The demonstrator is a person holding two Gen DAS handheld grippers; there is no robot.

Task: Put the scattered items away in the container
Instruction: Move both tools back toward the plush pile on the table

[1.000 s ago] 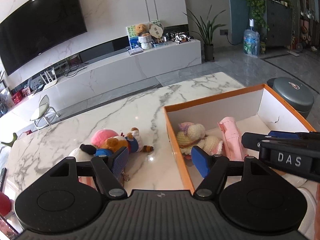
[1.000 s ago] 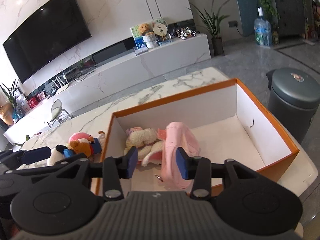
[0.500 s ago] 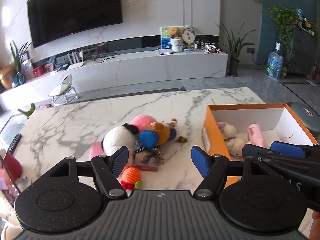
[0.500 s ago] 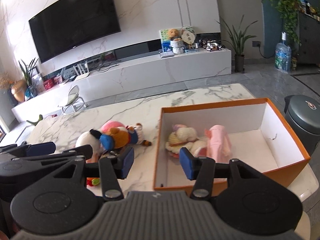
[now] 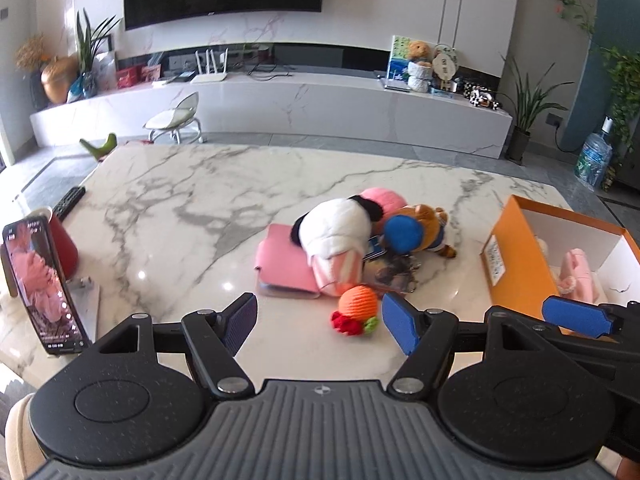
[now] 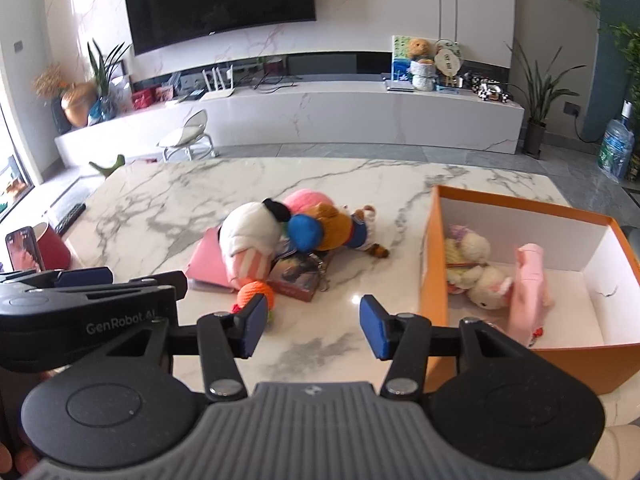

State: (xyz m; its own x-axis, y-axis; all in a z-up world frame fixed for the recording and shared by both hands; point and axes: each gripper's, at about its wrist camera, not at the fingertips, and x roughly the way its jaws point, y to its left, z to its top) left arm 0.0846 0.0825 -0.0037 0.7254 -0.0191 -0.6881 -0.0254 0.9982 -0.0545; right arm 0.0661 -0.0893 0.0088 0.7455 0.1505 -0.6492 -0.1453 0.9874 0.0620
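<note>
A pile of toys lies mid-table: a white plush (image 5: 336, 228), a brown bear with blue parts (image 5: 416, 228), a pink round plush (image 5: 384, 198), a pink case (image 5: 284, 268), a small picture card with keys (image 5: 390, 274) and an orange knitted ball (image 5: 357, 304). My left gripper (image 5: 320, 320) hovers open and empty just short of the ball. My right gripper (image 6: 313, 326) is open and empty over bare marble, between the pile and the orange box (image 6: 434, 264). Inside the box are a crocheted doll (image 6: 472, 252) and a pink item (image 6: 528, 280).
A phone on a stand (image 5: 40, 280), a red cup (image 5: 64, 244) and a remote (image 5: 68, 202) sit at the table's left edge. The box (image 5: 516, 256) stands at the right end. Beyond the table are a small chair (image 5: 172, 120) and a long white TV bench (image 5: 280, 104).
Both grippers have swung left, away from the box and toward the toy pile, and both views have rolled level. The pink item stays in the box. Jaw widths look about the same.
</note>
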